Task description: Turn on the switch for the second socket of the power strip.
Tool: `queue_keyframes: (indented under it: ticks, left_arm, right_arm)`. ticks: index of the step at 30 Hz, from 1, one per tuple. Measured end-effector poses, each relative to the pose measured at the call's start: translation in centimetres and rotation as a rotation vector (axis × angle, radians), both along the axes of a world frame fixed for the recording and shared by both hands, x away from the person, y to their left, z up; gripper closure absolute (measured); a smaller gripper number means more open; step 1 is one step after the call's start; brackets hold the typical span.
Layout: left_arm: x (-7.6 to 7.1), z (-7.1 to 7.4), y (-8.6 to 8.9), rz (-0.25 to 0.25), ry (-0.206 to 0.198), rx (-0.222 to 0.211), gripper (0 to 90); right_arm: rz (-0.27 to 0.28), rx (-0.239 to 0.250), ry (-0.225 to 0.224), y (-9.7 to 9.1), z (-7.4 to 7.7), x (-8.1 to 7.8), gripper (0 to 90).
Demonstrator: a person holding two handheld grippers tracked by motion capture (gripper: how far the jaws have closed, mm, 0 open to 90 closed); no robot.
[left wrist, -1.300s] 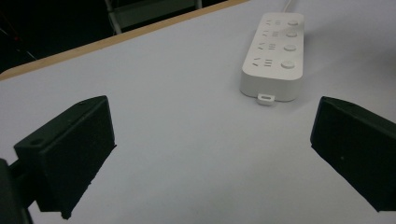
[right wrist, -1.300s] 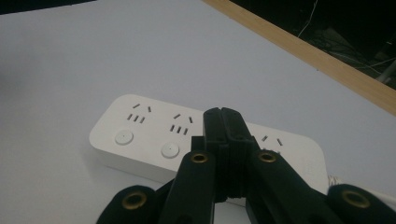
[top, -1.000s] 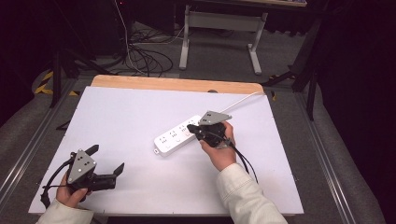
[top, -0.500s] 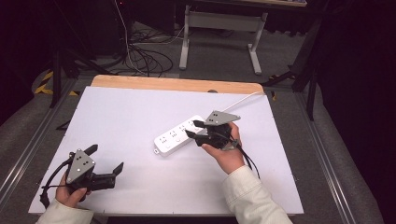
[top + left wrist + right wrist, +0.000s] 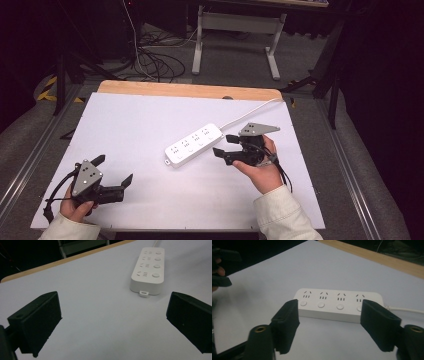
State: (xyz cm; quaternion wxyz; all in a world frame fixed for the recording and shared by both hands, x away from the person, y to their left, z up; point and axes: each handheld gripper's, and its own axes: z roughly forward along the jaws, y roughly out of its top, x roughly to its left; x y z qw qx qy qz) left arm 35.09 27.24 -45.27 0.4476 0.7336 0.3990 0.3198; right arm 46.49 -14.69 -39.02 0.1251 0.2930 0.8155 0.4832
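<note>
Covering most of the high view, the worktop (image 5: 150,125) is a white sheet over a board whose bare wooden edge shows along the far side. On it, a little right of the middle, lies a white strip (image 5: 194,144) with four sockets, each with a round button; it sits at a slant, its near end pointing toward the left front corner, and its white cord (image 5: 252,111) runs from the far end toward the back right edge. The right tongs (image 5: 223,145) are held in the right hand (image 5: 262,170) just beside the strip's far end; the jaws stand well apart and hold nothing. In the right gripper view the strip (image 5: 338,305) lies flat across and just beyond the spread jaws, with no contact to be seen. The left tongs (image 5: 112,170) sit near the front left corner of the worktop in the left hand (image 5: 75,207), well apart from the strip, jaws also wide and empty. In the left gripper view the strip (image 5: 148,270) lies farther off, up and to the right between the jaws, with its small tab at the near end.
</note>
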Motion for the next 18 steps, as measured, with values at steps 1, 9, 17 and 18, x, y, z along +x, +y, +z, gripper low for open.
queue_keyframes:
  ticks: [1, 9, 17, 18]
  left_arm:
    - [0.0, 0.0, 0.0, 0.000, 0.000, 0.000, 0.3]
    - [0.0, 0.0, 0.0, -0.001, 0.001, 0.000, 0.3]
    - [0.0, 0.0, 0.0, -0.006, -0.002, 0.001, 0.3]
    - [0.0, 0.0, 0.0, -0.005, -0.002, 0.001, 0.3]
  right_arm:
    - [0.001, -0.010, -0.007, -0.3, -0.1, -0.2, 35.2]
    - [0.001, 0.006, -0.033, -3.0, -1.6, -1.7, 29.6]
    - [-0.034, 0.011, -0.040, -5.8, -3.2, -2.9, 25.8]
    - [-0.038, 0.017, -0.038, -6.2, -3.4, -3.0, 25.6]
